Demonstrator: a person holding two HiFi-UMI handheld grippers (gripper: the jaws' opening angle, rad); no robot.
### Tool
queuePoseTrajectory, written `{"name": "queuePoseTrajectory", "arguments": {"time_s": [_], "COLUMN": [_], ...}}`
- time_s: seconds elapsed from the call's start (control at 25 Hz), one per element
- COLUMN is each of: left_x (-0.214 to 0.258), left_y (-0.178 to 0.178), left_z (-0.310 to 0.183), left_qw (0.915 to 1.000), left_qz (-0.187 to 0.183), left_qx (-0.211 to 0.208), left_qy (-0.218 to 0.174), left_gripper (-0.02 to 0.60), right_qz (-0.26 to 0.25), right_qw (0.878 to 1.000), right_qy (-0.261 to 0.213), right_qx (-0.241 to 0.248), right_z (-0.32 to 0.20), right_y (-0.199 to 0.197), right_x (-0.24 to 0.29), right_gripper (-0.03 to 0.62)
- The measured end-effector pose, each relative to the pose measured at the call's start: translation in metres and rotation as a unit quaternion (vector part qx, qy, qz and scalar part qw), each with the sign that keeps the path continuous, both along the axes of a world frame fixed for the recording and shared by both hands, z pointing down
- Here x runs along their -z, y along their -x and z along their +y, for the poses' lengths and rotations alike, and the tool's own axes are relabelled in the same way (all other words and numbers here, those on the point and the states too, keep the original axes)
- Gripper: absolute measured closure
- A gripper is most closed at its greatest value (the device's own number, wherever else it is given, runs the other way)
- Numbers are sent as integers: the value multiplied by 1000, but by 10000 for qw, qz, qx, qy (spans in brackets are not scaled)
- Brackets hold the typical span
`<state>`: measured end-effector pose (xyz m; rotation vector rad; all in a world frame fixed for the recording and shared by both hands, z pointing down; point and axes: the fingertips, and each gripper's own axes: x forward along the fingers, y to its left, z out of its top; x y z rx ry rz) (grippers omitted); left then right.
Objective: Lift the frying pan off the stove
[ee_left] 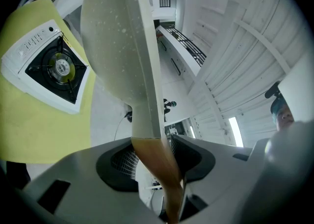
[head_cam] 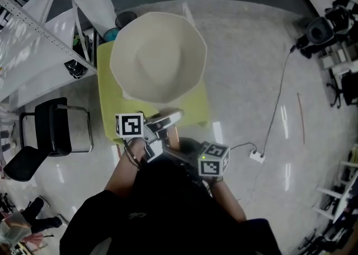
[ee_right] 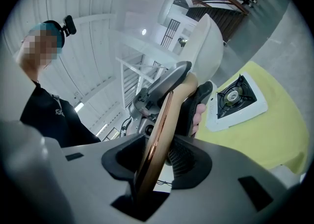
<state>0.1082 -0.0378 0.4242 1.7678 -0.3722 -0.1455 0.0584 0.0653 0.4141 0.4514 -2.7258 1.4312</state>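
The cream frying pan hangs in the air above the yellow table and hides the stove in the head view. Both grippers are on its wooden handle. My left gripper is shut on the handle close to the pan's bowl. My right gripper is shut on the handle farther back, behind the left one. The white single-burner stove sits bare on the yellow cloth below, and it also shows in the right gripper view as the stove.
A black chair stands left of the table, with white shelving behind it. A power strip and its cable lie on the floor at the right. Camera gear stands at the far right.
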Motion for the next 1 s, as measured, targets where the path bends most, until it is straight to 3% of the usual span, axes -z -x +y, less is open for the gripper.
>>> {"name": "queuePoseTrajectory", "arguments": {"time_s": [0.12,0.64,1.0], "left_x": [4,-6,-7], "left_y": [-1,-2,-4], "left_z": [-2,-6,-6], "left_qw": [9999,9999,9995], "left_qz": [34,-45,138], "left_qx": [-42,-10,51], "left_qy": [-155,116,271], "left_gripper": [357,357,356], "right_qz": [70,112,77], "right_qw": [10000,9999,9999], "right_qy": [-27,-34,-16], "right_qx": [33,63,88], "right_z": [0,-7,-7], "right_y": [0,-2,-2], "right_x": [0,-4,-5], "right_gripper": [436,431,430]}}
